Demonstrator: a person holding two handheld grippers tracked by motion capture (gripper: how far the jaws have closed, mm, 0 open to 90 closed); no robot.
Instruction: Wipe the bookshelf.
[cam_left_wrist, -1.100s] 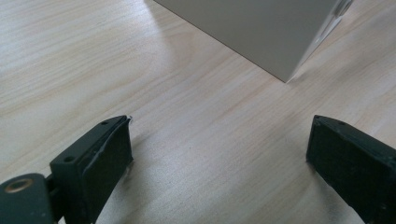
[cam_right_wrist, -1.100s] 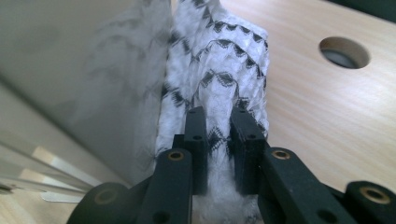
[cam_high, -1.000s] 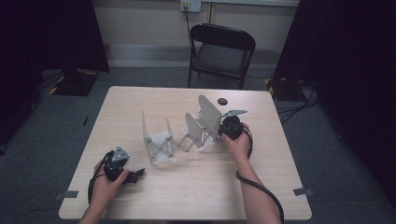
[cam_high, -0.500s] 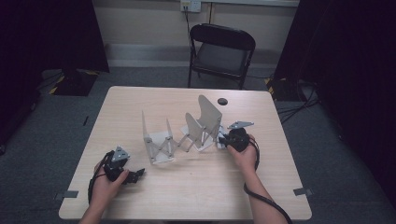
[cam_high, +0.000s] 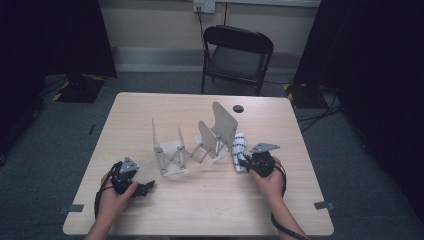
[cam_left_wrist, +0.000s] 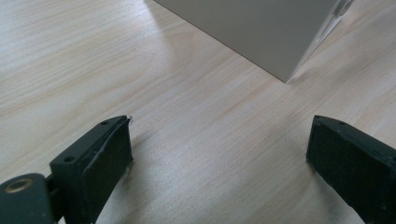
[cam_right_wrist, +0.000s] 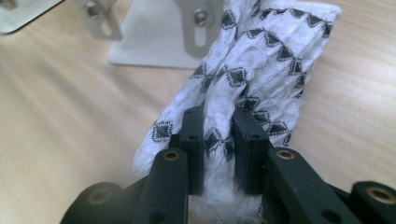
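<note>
While the left hand is idling, the work is going on at the right of the counter.

Left gripper: resting on the near left of the counter in the person's hand; its jaws are standing wide apart in the left gripper view with nothing but bare wood between them. A pale panel of the rack is showing just ahead.

Rack: an expanding metal rack with upright plates, standing mid-counter, between the two hands.

Cloth: a rolled white cloth with a black diamond pattern, lying on the counter just beside the rack's right end plate, its near end caught in the right gripper.

Right gripper: pinching a fold of the cloth between nearly closed jaws; the jaws have just been easing apart a little, yet fabric is still squeezed between the pads.

Change: a second ago this gripper was up by the tall right plate; now it is sitting lower and nearer the person, with the cloth down on the counter.

Meaning: the cloth is probably being set down or dragged clear of the rack, and a release looks close.
</note>
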